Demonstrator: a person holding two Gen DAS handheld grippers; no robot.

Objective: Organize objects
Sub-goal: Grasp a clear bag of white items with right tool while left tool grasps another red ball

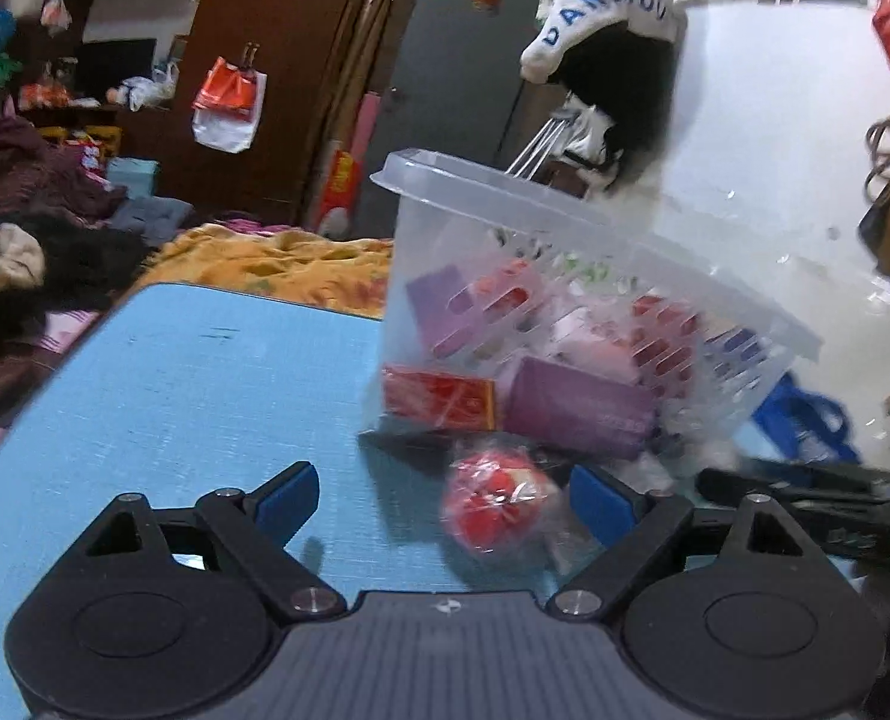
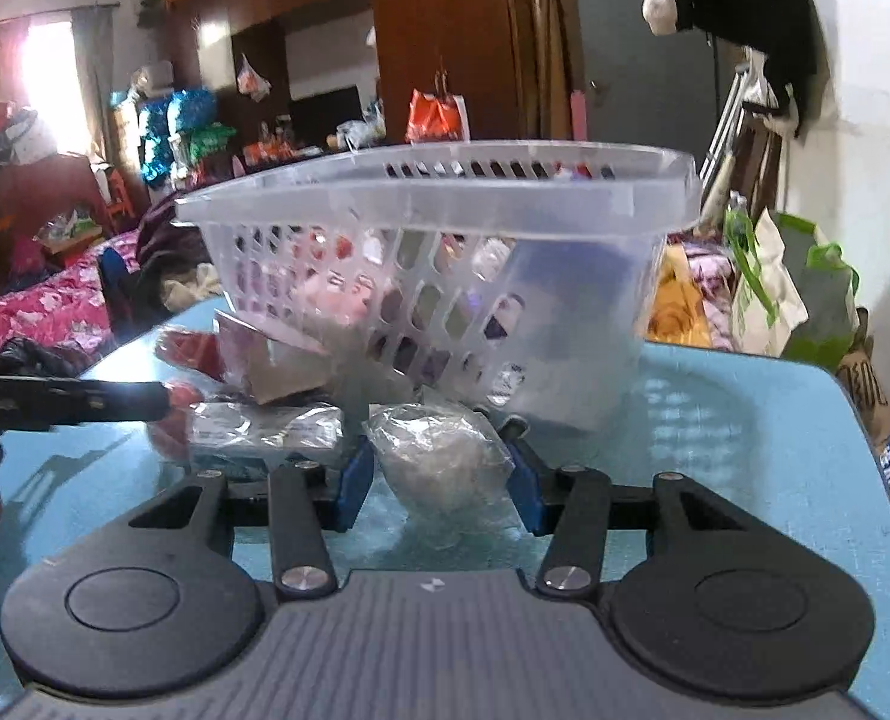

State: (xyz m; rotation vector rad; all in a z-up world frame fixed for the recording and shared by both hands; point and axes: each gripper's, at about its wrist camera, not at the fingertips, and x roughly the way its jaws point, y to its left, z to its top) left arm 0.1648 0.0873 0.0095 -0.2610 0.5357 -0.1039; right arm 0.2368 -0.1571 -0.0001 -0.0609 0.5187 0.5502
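**Tilted basket could spill or trap the packets beside it**

The clear basket (image 2: 445, 252) sits tipped on the blue bench (image 1: 162, 396), one edge raised, apparently propped on the boxes spilling from under it. If either gripper nudges it, it may drop flat onto those boxes or slide, which I judge the main risk. The clear packet (image 2: 438, 456) lies just in front of the basket, between the fingers of the right gripper (image 2: 438, 480); the fingers are spread, close on either side, not yet pinching it. Its crinkled film looks slippery, so a shallow pinch might catch only wrapping and let it drop.

The left gripper (image 1: 445, 498) is also spread wide, with a red packet (image 1: 499, 504) in front of the basket, near its right finger (image 1: 601, 498) and off-centre; closing here could push it aside.

The basket is translucent, slotted, with red and purple boxes inside. A red box (image 1: 438, 396) and purple box (image 1: 577, 414) lie at its base.
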